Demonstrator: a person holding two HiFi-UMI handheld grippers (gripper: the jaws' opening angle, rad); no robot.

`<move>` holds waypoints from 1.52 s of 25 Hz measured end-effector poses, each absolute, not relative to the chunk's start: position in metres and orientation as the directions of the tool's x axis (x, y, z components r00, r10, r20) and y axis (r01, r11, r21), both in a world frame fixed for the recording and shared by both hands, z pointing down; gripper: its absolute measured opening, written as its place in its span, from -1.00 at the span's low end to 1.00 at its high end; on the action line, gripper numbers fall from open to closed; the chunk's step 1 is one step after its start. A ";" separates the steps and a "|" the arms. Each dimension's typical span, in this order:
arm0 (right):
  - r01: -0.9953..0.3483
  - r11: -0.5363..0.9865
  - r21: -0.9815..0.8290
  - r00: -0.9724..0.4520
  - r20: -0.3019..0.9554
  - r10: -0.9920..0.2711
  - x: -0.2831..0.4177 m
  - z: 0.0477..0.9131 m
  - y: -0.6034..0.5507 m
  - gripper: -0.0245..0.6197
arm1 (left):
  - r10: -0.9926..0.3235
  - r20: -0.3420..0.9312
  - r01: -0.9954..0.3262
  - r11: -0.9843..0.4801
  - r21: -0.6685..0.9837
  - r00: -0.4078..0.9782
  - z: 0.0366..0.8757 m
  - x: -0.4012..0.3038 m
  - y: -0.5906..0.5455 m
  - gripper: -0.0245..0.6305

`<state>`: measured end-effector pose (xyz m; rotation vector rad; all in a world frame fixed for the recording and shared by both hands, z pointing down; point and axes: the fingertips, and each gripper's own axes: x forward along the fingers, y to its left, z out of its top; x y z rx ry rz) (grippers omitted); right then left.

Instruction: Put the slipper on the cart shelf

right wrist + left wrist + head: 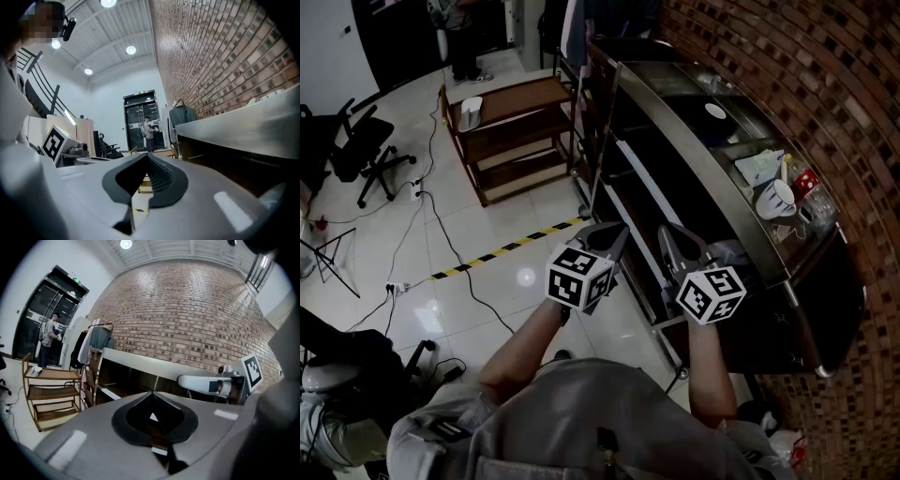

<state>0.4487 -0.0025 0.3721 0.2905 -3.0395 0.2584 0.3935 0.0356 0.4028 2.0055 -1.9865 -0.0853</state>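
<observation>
Fingers [93, 439] of left gripper [607, 234] and right gripper [667, 236] are pressed together, empty; no slipper shows anywhere, so fetching and shelving it seem left

Left tongs [617, 232] and right tongs [668, 234] side by side. Cart [694, 155] ahead and right of both. Wooden rack [520, 131] ahead-left, on floor. Office chair [366, 150] far left.
</observation>
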 end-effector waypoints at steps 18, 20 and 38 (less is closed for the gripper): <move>-0.019 0.986 -0.166 -0.997 0.079 -0.006 0.263 0.387 0.035 -0.93 | -0.955 0.200 -0.921 0.271 0.280 -0.220 0.427 0.199 0.111 -0.90; 0.020 0.985 -0.169 -0.996 0.079 0.033 0.238 0.390 0.034 -0.93 | -0.945 0.203 -0.910 0.306 0.278 -0.256 0.430 0.177 0.113 -0.90; 0.310 0.933 -0.181 -0.941 0.081 0.328 -0.001 0.392 -0.036 -0.93 | -0.820 0.264 -0.781 0.567 0.260 -0.508 0.429 -0.031 0.051 -0.90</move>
